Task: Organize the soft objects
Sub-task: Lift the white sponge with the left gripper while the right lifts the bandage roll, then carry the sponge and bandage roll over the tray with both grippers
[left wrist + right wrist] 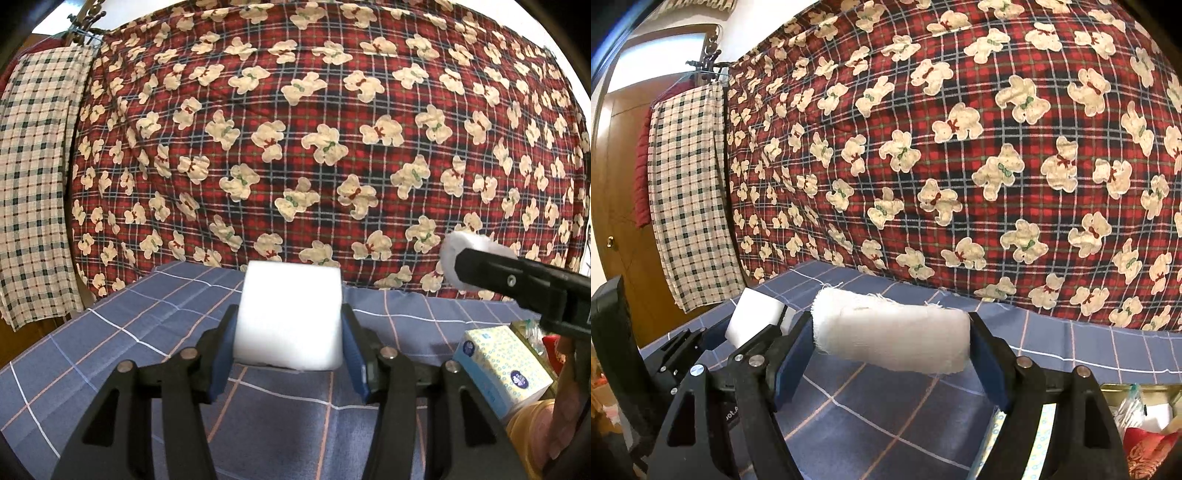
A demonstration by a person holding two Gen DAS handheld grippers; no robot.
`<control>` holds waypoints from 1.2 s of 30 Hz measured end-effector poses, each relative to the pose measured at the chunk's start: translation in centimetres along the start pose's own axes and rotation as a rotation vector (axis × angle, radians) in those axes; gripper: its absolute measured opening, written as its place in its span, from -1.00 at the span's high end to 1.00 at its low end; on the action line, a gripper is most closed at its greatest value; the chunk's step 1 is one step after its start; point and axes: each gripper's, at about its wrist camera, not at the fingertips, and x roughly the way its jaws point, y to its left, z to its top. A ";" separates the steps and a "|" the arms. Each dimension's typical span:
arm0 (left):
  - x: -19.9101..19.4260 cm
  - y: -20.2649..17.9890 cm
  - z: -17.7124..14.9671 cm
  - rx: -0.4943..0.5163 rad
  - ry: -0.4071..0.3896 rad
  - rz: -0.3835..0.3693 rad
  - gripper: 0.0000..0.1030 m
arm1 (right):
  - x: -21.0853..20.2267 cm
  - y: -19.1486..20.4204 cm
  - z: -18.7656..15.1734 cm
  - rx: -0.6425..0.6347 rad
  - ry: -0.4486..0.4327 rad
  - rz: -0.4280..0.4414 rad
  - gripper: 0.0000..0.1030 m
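White foam block (288, 317): smooth, roughly cubic, upright, clamped on both side faces between blue pads of left claw (289, 356), held above blue checked cloth.

Gauze roll (892, 334): white woven, frayed threads at edges, lying horizontal, pinched end to end in right claw (891, 363), off cloth, slightly tilted.

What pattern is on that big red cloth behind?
Red plaid blanket dotted with cream teddy bears; clearest in the left wrist view.
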 end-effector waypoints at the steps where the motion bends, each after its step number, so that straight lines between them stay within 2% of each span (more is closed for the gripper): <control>1: 0.0 0.1 0.0 -0.007 -0.003 -0.002 0.00 | 0.0 0.1 0.0 -0.003 -0.002 -0.003 -0.57; 9: -1.0 1.0 0.5 -0.047 -0.061 0.017 0.00 | -2.0 0.3 1.0 -0.003 -0.071 0.000 -0.57; 15: -1.2 1.1 0.6 -0.060 -0.074 0.021 0.00 | -3.4 1.0 1.7 -0.010 -0.102 0.011 -0.57; 31: -1.5 0.6 0.7 -0.041 -0.079 0.043 0.00 | -5.1 0.6 1.9 0.007 -0.135 0.008 -0.57; 36: -1.9 -0.5 0.9 -0.033 -0.051 0.025 0.00 | -6.1 0.2 1.9 0.019 -0.145 0.004 -0.57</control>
